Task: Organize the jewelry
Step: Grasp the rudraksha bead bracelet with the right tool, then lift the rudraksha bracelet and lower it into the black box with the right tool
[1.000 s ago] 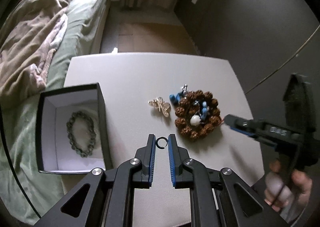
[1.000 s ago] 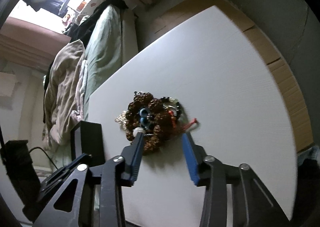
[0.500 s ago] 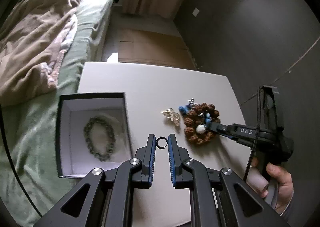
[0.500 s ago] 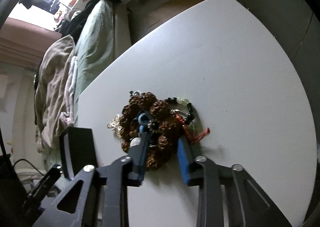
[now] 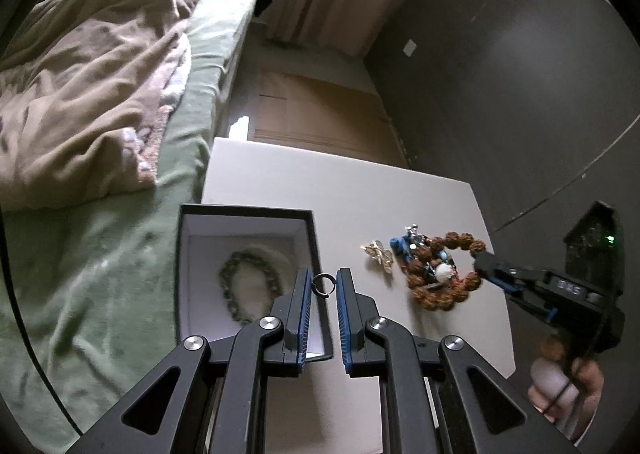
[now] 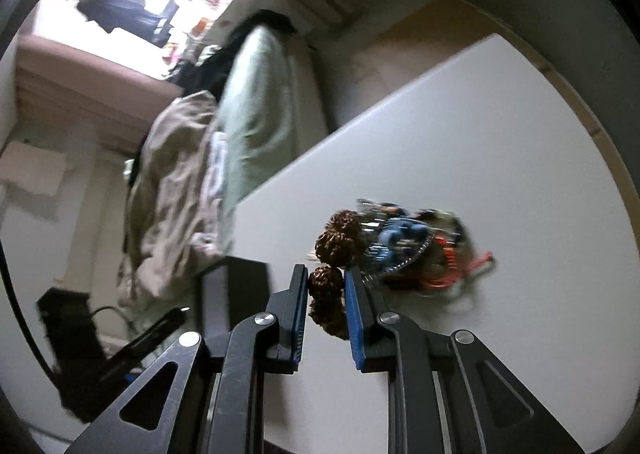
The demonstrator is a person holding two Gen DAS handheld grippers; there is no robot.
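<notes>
Two fisheye wrist views, crossing over one white table.

Left view: looking down from well above, forward along the left gripper (image 5: 324,288) toward the far wall and curtain, taking in the table (image 5: 340,193), the box (image 5: 248,213), the bed (image 5: 120,213) at left and the right gripper (image 5: 482,260) entering at right. Right view: sitting low and close to the tabletop (image 6: 480,133), tilted, facing across it along the right gripper (image 6: 326,284) toward the bed (image 6: 256,101) and bright window. Sharing the table, the bead pile (image 5: 440,274) (image 6: 400,250), the box (image 6: 236,286) and the bed.
</notes>
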